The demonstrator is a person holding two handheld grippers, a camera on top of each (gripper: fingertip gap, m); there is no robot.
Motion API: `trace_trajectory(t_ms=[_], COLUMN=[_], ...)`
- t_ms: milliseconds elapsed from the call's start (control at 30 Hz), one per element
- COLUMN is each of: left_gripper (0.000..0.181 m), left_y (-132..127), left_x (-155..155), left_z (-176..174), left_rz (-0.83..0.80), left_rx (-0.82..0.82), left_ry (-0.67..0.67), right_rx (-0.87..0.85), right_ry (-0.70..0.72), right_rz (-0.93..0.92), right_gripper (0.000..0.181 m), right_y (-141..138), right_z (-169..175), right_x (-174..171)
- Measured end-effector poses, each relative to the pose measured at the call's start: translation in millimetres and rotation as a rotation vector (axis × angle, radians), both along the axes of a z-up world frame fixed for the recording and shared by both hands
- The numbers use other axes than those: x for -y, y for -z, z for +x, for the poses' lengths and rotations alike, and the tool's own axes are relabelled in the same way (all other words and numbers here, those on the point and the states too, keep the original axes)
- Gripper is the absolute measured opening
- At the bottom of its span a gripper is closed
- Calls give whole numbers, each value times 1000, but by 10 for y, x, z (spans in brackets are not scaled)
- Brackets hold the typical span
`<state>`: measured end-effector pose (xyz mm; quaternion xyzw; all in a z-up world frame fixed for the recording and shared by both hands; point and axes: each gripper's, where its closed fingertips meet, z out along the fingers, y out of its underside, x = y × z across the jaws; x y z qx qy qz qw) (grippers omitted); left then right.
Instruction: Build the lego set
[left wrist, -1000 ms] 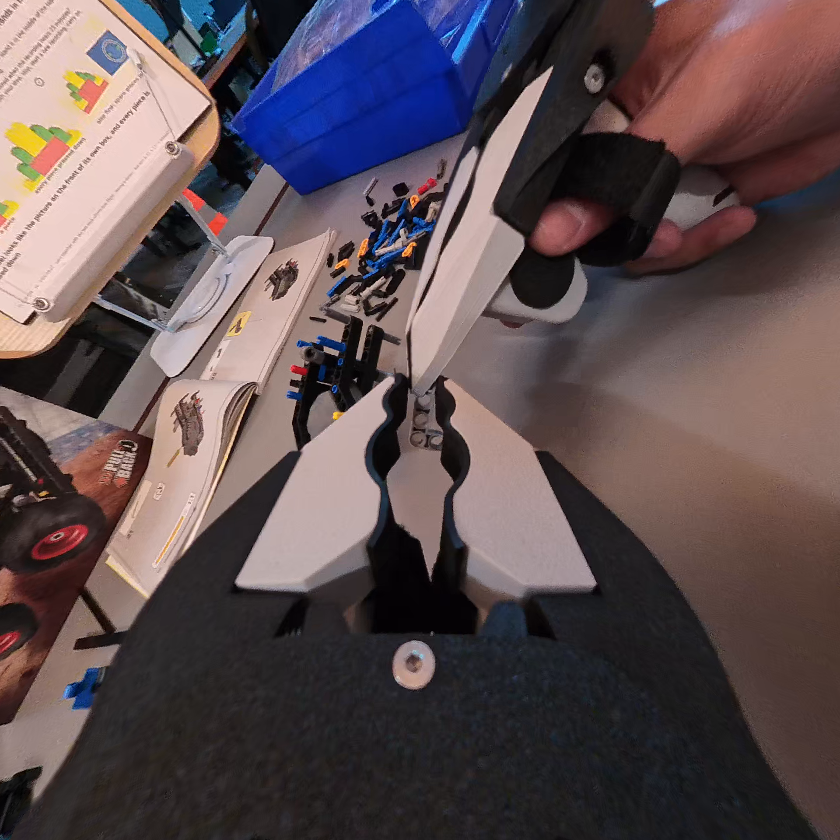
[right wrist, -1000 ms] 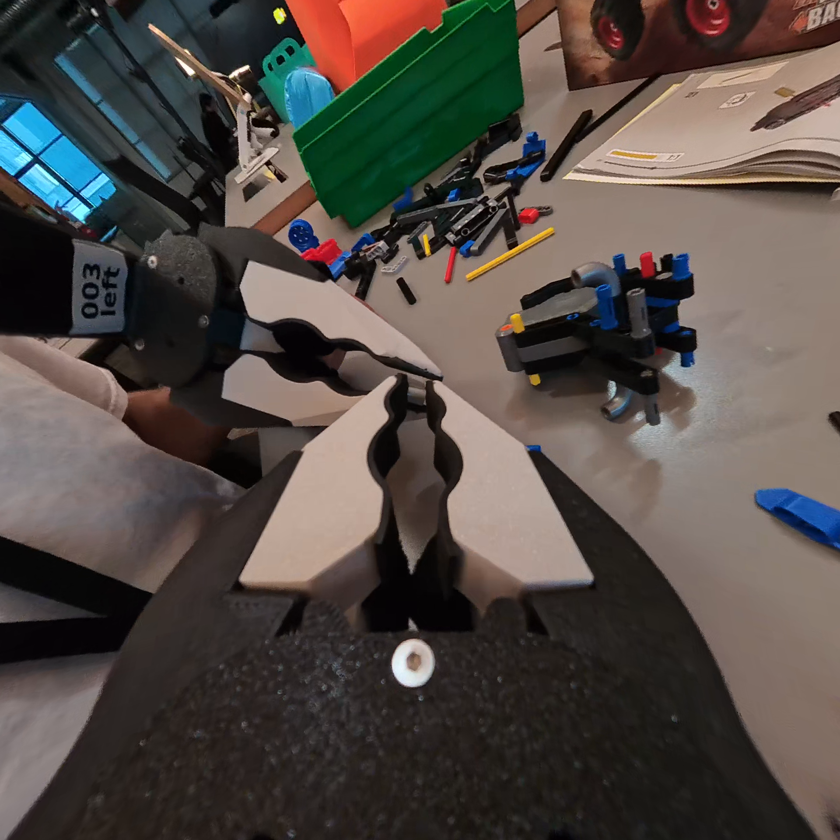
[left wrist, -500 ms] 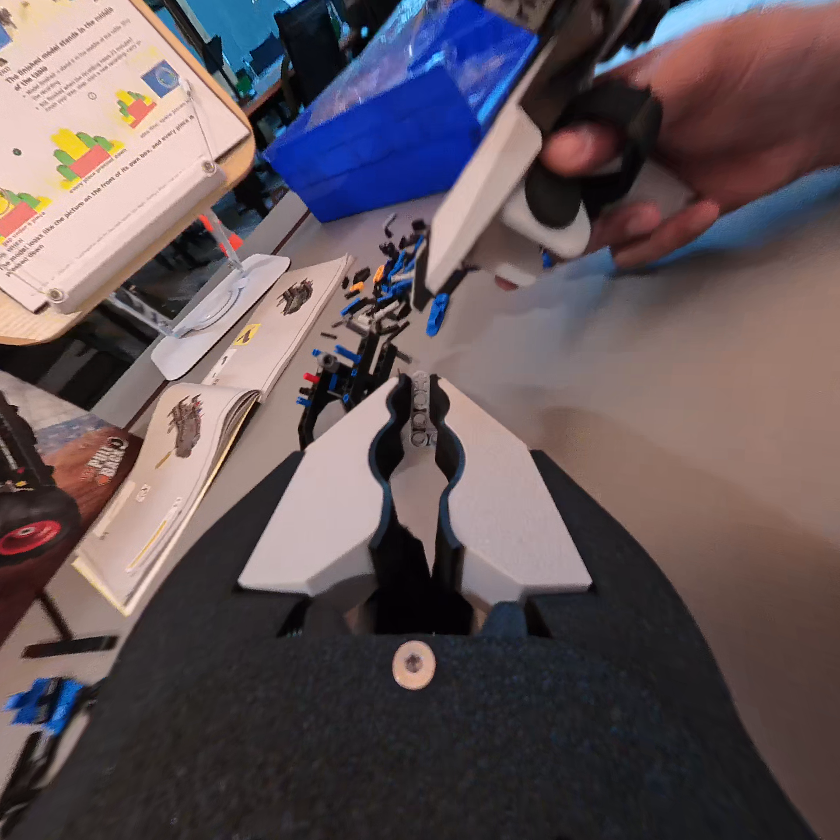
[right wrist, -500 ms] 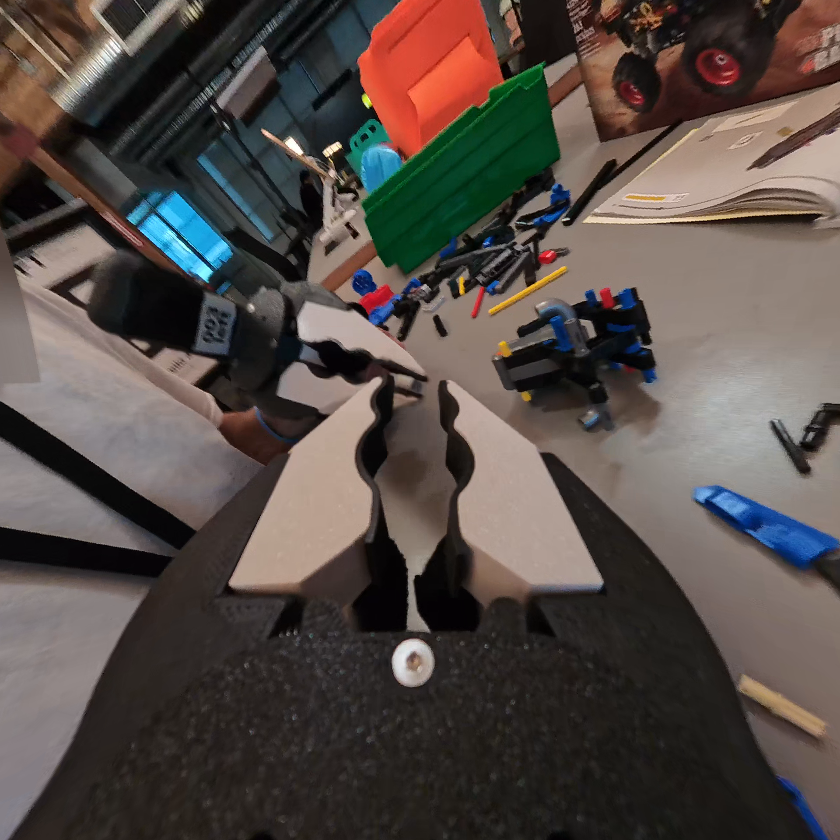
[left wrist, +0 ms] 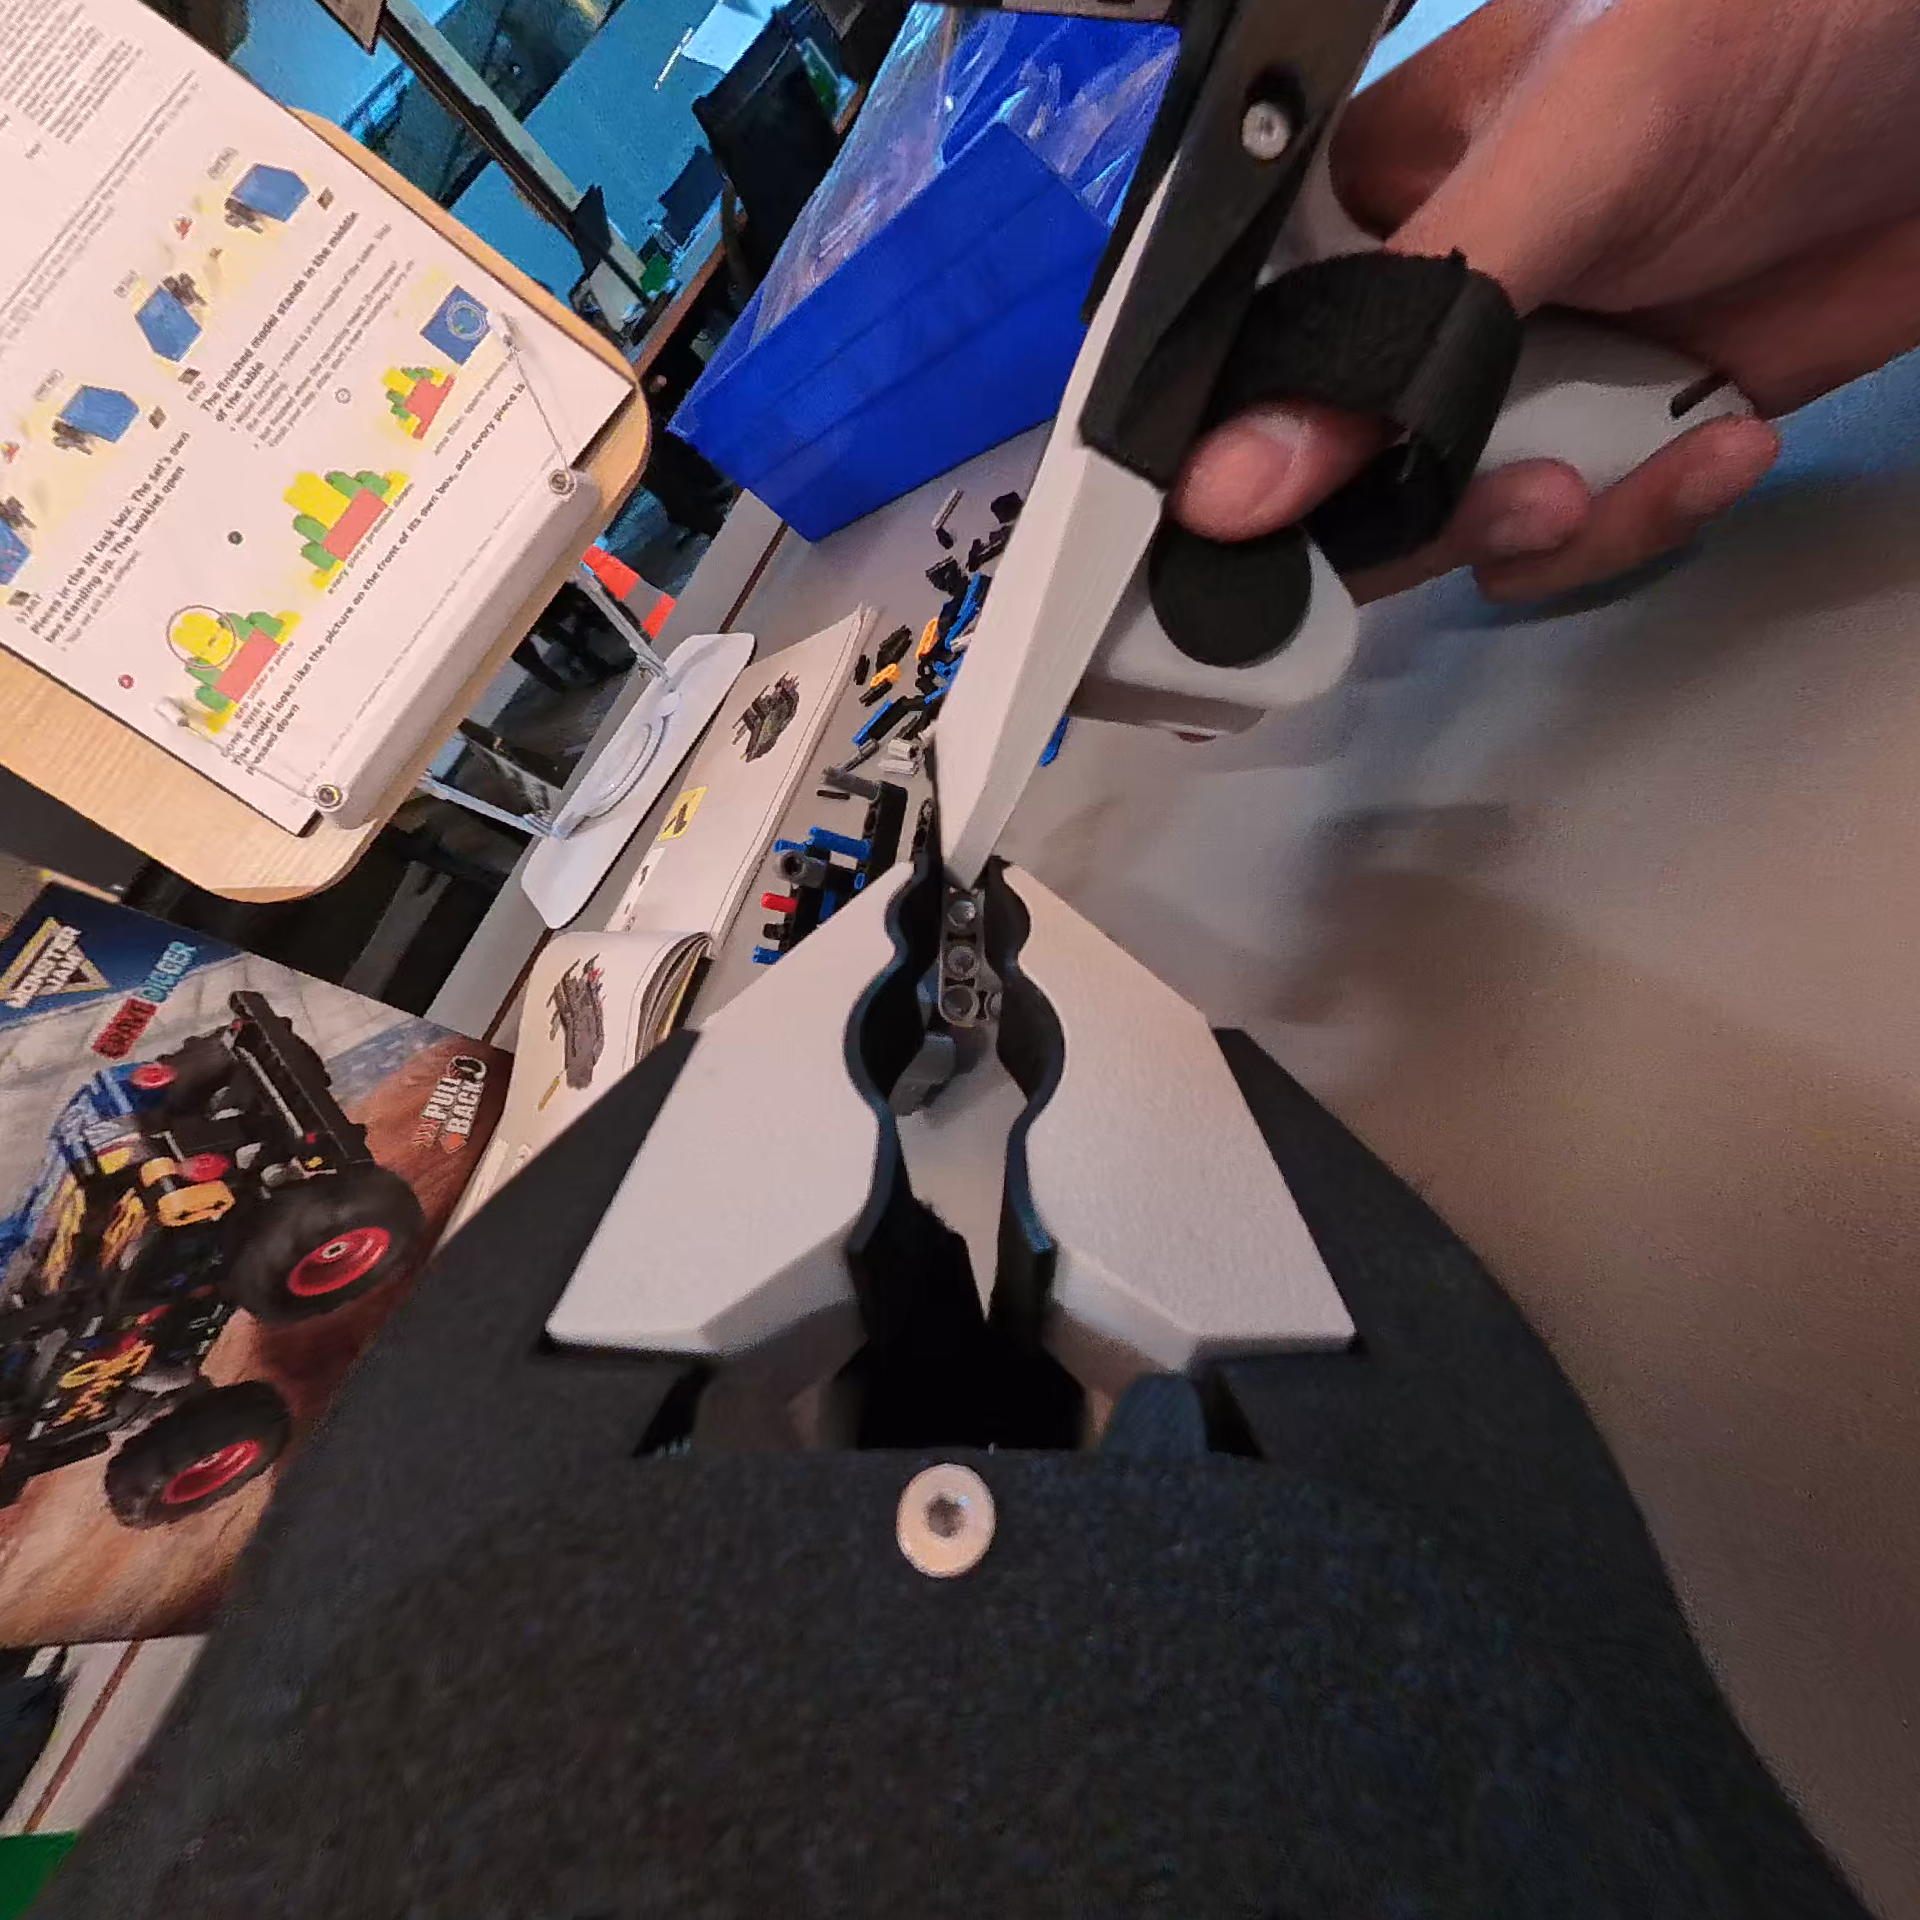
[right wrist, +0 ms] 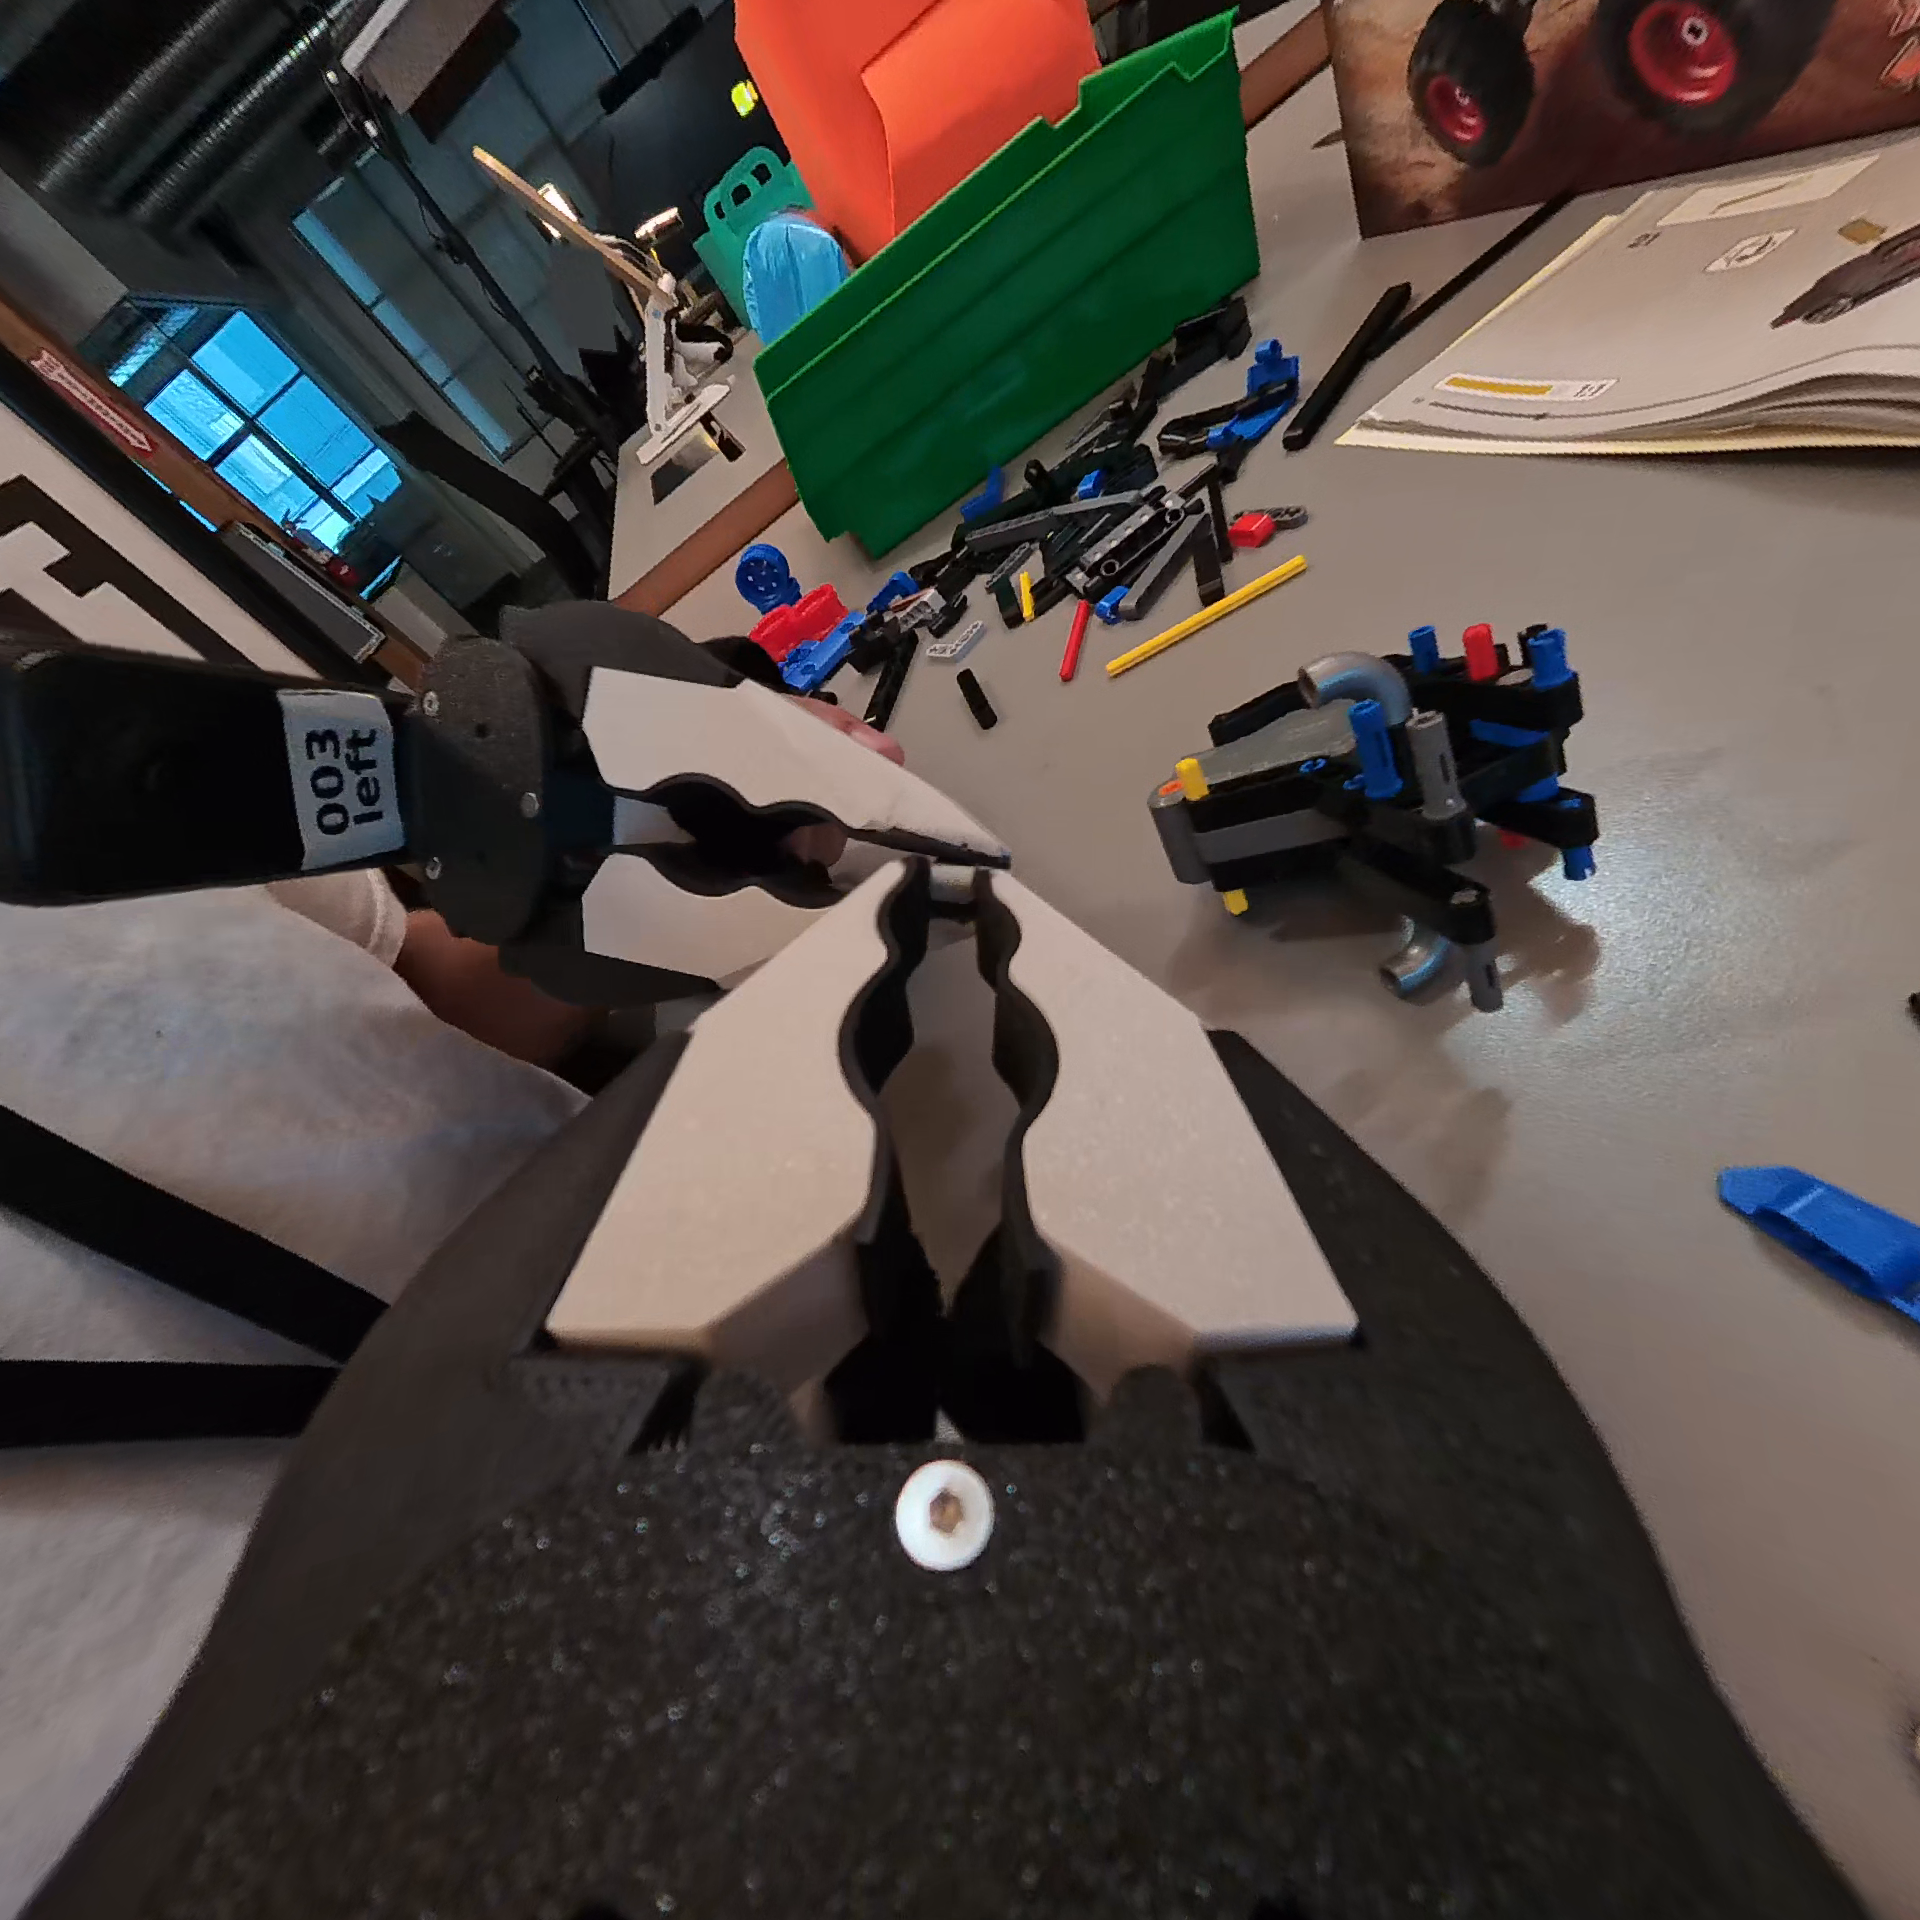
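My left gripper (left wrist: pixel 964 940) is shut on a small grey holed beam (left wrist: pixel 966 971) and holds it above the table. My right gripper (right wrist: pixel 948 883) comes in from above in the left wrist view (left wrist: pixel 961 868), and its tips close on the beam's far end (right wrist: pixel 952 891). The left gripper (right wrist: pixel 977 857) shows from the side in the right wrist view, tip to tip with mine. The half-built black, grey and blue model (right wrist: pixel 1382 790) lies on the table beyond the grippers and also shows in the left wrist view (left wrist: pixel 831 873).
Loose parts (right wrist: pixel 1091 551) lie before a green bin (right wrist: pixel 1018 312); more parts (left wrist: pixel 925 665) lie near a blue bin (left wrist: pixel 904 343). An open instruction booklet (left wrist: pixel 748 769), the set's box (left wrist: pixel 208 1195), a sheet on a stand (left wrist: pixel 260 416) and a blue part (right wrist: pixel 1829 1236) are around. Less than 4 cm separates the two grippers' tips.
Half a second ago my right gripper was open and lifted away from the beam. It has come back down and closed on the beam's far end. The left gripper still holds the beam.
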<state>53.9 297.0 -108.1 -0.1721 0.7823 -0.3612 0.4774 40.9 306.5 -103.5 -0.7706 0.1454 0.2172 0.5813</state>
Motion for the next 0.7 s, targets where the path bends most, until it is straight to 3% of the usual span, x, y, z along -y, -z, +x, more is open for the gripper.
trace_trajectory(t_ms=[167,700], left_gripper=[6,5], left_y=[-1,-54], left_x=[-17,-43], left_z=[24,-14], left_rz=[41,87], left_rx=[41,101], left_ry=[-41,-45], right_rx=[98,130], right_ry=[42,60], right_rz=[-33,-16], right_gripper=[7,7], right_y=[11,-27], right_z=[24,0], right_x=[-9,-41])
